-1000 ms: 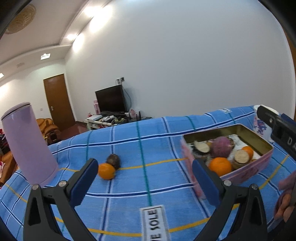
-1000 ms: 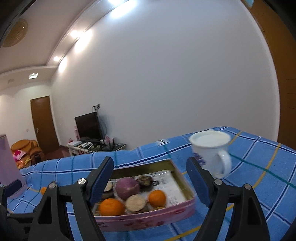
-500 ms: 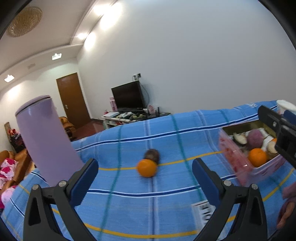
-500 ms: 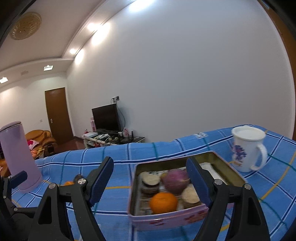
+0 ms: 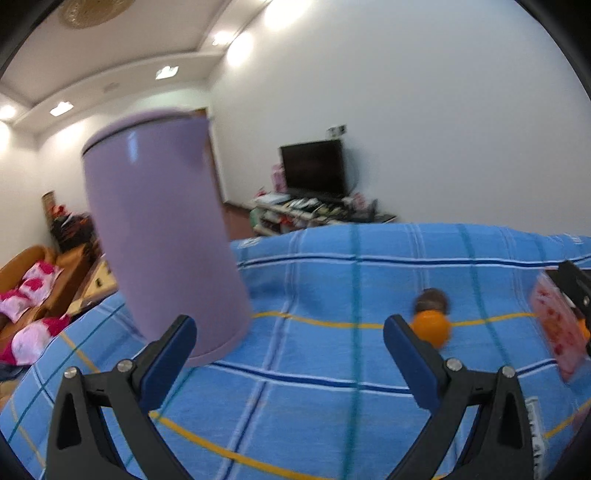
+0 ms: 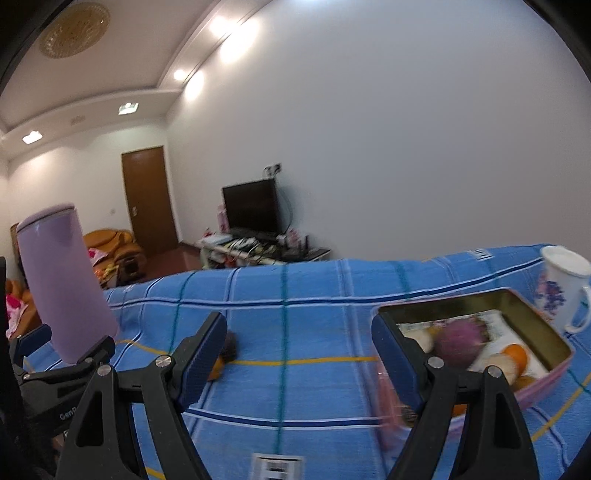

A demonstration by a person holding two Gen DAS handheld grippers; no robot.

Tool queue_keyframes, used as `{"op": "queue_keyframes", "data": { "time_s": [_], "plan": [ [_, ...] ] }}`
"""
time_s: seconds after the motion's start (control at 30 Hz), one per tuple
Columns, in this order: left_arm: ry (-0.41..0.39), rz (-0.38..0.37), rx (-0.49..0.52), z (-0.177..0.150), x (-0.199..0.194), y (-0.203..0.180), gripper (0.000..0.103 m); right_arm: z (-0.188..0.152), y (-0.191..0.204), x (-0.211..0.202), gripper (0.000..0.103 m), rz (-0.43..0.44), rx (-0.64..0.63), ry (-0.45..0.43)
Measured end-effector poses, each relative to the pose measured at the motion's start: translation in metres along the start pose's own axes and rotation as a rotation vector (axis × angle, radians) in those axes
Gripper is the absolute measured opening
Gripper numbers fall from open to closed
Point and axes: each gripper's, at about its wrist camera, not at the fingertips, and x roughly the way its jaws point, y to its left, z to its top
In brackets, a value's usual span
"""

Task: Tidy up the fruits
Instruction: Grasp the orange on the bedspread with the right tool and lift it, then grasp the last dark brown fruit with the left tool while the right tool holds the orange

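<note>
A home living room. Beyond the tool [image 6: 299, 354], a dark TV [image 6: 251, 206] stands on a low cluttered stand [image 6: 258, 251] against a white wall. Left of it is a brown wooden door [image 6: 149, 199], then an orange sofa [image 5: 26, 269] with pink cushions [image 5: 35, 280]. Recessed ceiling lights [image 6: 127, 108] and a round gold ceiling medallion [image 6: 74, 29] show above.

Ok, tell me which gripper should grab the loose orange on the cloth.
Probably the left gripper: it's open, with the orange just off its right finger. The right gripper, also open, sits farther back, nearer the tin.
</note>
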Motion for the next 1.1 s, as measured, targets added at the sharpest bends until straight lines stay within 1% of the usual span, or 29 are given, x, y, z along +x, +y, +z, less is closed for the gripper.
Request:
{"op": "queue_keyframes", "data": {
  "time_s": [0.07,0.17,0.2,0.3,0.33,0.37,0.4,0.47,0.57,0.6,0.63,0.67,0.8,0.87,0.93,0.97,1.1],
  "plan": [
    [0.013,0.037,-0.003,0.000,0.006,0.007,0.103,0.000,0.008,0.013,0.082,0.033,-0.004,0.041],
    [0.026,0.083,-0.019,0.001,0.011,0.016,0.103,-0.001,0.027,0.040,0.082,0.086,-0.041,0.155],
    [0.033,0.088,-0.026,0.001,0.013,0.018,0.103,-0.002,0.034,0.052,0.082,0.115,-0.049,0.205],
    [0.061,0.092,-0.052,0.000,0.017,0.024,0.103,-0.005,0.048,0.074,0.081,0.176,-0.038,0.289],
    [0.067,0.094,-0.057,0.000,0.020,0.024,0.103,-0.007,0.053,0.082,0.079,0.195,-0.036,0.322],
    [0.072,0.094,-0.061,0.000,0.021,0.025,0.103,-0.008,0.058,0.089,0.071,0.209,-0.037,0.353],
    [0.075,0.094,-0.064,0.000,0.022,0.026,0.103,-0.010,0.063,0.098,0.066,0.224,-0.040,0.387],
    [0.084,0.091,-0.069,0.000,0.023,0.028,0.103,-0.015,0.073,0.114,0.059,0.230,-0.050,0.459],
    [0.094,0.089,-0.074,0.000,0.025,0.029,0.103,-0.022,0.086,0.131,0.058,0.213,-0.058,0.538],
    [0.097,0.089,-0.074,0.000,0.025,0.029,0.103,-0.025,0.088,0.132,0.054,0.207,-0.059,0.549],
    [0.098,0.086,-0.073,0.000,0.025,0.029,0.103,-0.023,0.088,0.133,0.050,0.205,-0.057,0.541],
    [0.098,0.083,-0.070,0.000,0.025,0.028,0.103,-0.023,0.087,0.134,0.042,0.219,-0.050,0.538],
    [0.089,0.071,-0.058,0.000,0.024,0.025,0.103,-0.025,0.078,0.131,0.042,0.247,-0.023,0.545],
    [0.092,0.055,-0.057,0.000,0.024,0.024,0.103,-0.026,0.067,0.120,0.042,0.246,-0.028,0.532],
    [0.093,0.046,-0.056,-0.001,0.025,0.024,0.103,-0.023,0.054,0.102,0.042,0.259,-0.021,0.487],
    [0.093,0.038,-0.052,-0.001,0.026,0.022,0.103,-0.022,0.046,0.088,0.042,0.251,-0.026,0.448],
    [0.085,-0.049,-0.047,-0.002,0.024,0.014,0.103,-0.015,0.015,0.044,0.042,0.196,-0.024,0.293]
  ]
}}
